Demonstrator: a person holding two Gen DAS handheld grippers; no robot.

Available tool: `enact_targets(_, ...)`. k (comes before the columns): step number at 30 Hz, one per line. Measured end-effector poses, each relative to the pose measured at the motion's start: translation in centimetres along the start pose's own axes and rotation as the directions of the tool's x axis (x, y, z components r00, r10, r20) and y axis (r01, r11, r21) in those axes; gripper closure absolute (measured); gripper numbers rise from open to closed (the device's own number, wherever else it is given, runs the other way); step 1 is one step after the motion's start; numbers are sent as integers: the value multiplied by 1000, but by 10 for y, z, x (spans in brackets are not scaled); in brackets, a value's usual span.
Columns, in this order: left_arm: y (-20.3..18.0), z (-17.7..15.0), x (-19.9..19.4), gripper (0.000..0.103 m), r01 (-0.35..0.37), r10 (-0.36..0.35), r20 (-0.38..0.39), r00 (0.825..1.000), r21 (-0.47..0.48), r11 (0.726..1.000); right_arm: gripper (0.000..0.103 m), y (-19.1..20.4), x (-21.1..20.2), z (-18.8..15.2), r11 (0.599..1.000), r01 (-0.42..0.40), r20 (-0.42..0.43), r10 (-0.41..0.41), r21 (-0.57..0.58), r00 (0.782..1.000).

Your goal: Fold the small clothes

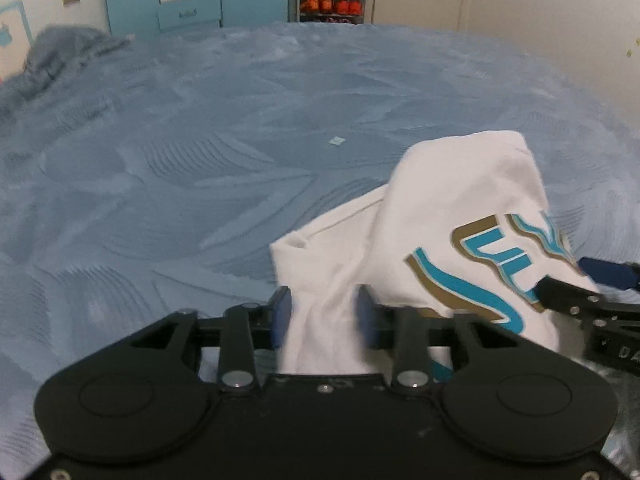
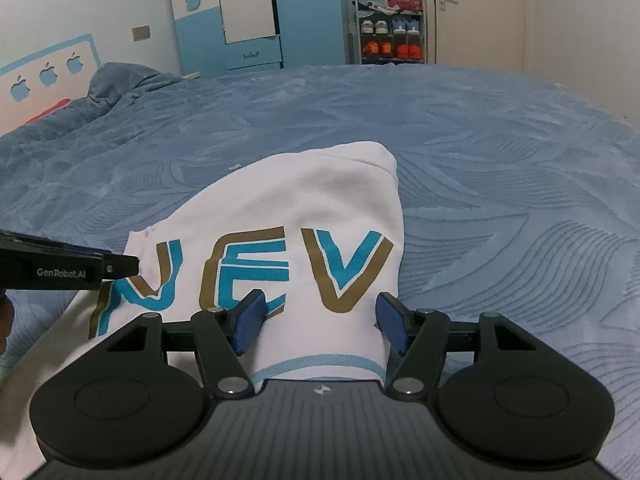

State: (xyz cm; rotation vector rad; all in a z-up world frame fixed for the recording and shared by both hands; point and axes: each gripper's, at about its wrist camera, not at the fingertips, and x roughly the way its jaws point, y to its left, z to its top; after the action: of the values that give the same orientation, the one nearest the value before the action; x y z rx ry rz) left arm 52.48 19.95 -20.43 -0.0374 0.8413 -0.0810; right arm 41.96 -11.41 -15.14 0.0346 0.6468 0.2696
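Blue embossed bedspread [image 2: 500,168] fills the room's foreground; blue-and-white wardrobe [image 2: 248,20] and shoe rack [image 2: 392,28] behind. White shirt [image 2: 288,208], printed "NEV", lies bunched on the bedspread. Left gripper [image 1: 325,316], marked "GenRobot.AI", and right gripper [image 2: 322,320] both pinch its cloth.

A small white cotton garment [image 2: 288,208] printed with large teal letters edged in gold, reading "NEV", is lifted in a bunched, draped heap above a blue textured bedspread [image 2: 500,168]. Its far end humps upward while the near edge, trimmed with a pale blue band, hangs close to the camera. Soft folds gather at its left side [image 1: 320,280].
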Motion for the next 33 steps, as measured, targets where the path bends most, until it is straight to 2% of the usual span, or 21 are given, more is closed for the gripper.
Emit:
enact_targets(2, -4, -4, -4, 100, -16, 16, 16, 1000, 27, 1000, 30, -1, 0, 1, 1000, 0, -4, 0, 8, 1000)
enact_targets(5, -11, -11, -22, 100, 3, -5, 50, 999, 43, 999, 30, -1, -3, 0, 1000, 0, -5, 0, 16, 1000)
enact_targets(7, -12, -12, -33, 100, -24, 20, 111, 994, 35, 999, 30, -2, -4, 0, 1000, -3, -4, 3, 19, 1000)
enact_targets(11, -6, -13, -69, 99, -57, 84, 231, 969, -121, 991, 32, -6, -11, 0, 998, -27, 20, 26, 52, 999)
enact_targets(14, -12, -20, -75, 99, -82, 121, 298, 947, -141, 987, 32, -6, -15, 1, 997, -45, 41, 43, 62, 998)
enact_targets(15, -12, -23, -69, 99, -104, 143, 293, 945, -144, 984, 32, -5, -14, 0, 997, -46, 43, 43, 59, 998)
enact_targets(16, -13, -25, -57, 98, -125, 160, 258, 953, -145, 981, 31, -4, -11, -2, 998, -36, 38, 34, 52, 999)
enact_targets(17, -11, -27, -42, 97, -145, 174, 208, 962, -147, 978, 29, -2, -4, -4, 999, -13, 19, 13, 33, 1000)
enact_targets(18, -9, -32, -17, 97, -165, 183, 123, 975, -143, 976, 28, 0, 2, -6, 1000, 7, -1, -7, 19, 1000)
enact_targets(19, -7, -36, -4, 97, -166, 179, 78, 981, -146, 975, 28, 1, 1, -7, 1000, 6, 4, -6, 25, 1000)
enact_targets(21, -10, -37, -9, 97, -171, 184, 102, 978, -130, 977, 30, 1, -9, -3, 1000, -3, 32, 2, 20, 999)
enact_targets(22, -13, -34, -20, 94, -164, 180, 132, 975, -121, 979, 37, 0, -14, -1, 1000, -3, 51, 2, 11, 999)
enact_targets(24, -16, -23, -45, 93, -136, 159, 197, 967, -128, 982, 41, -2, -21, 5, 1000, 22, 79, -23, 15, 997)
enact_targets(25, -16, -20, -57, 88, -106, 136, 225, 965, -139, 985, 45, -4, -23, 7, 999, 25, 90, -28, 39, 996)
enact_targets(27, -18, -17, -79, 78, 3, 41, 293, 955, -148, 989, 48, -12, -24, 7, 994, -8, 109, -4, 112, 994)
enact_targets(28, -23, -18, -83, 67, 32, 14, 320, 947, -136, 990, 52, -14, -20, 4, 991, -22, 105, 8, 133, 994)
enact_targets(29, -31, -22, -82, 61, 28, 9, 333, 943, -106, 994, 52, -14, -10, 0, 990, -20, 83, 8, 138, 997)
enact_targets(30, -40, -28, -75, 61, -6, 29, 328, 944, -71, 997, 52, -13, 1, -8, 992, 1, 76, -10, 129, 997)
enact_targets(32, -58, -41, -39, 60, -128, 129, 252, 959, -18, 992, 50, -12, 16, -23, 994, 43, 89, -52, 103, 995)
enact_targets(33, -62, -49, -18, 59, -163, 157, 203, 966, 11, 987, 50, -14, 15, -24, 992, 34, 93, -45, 120, 995)
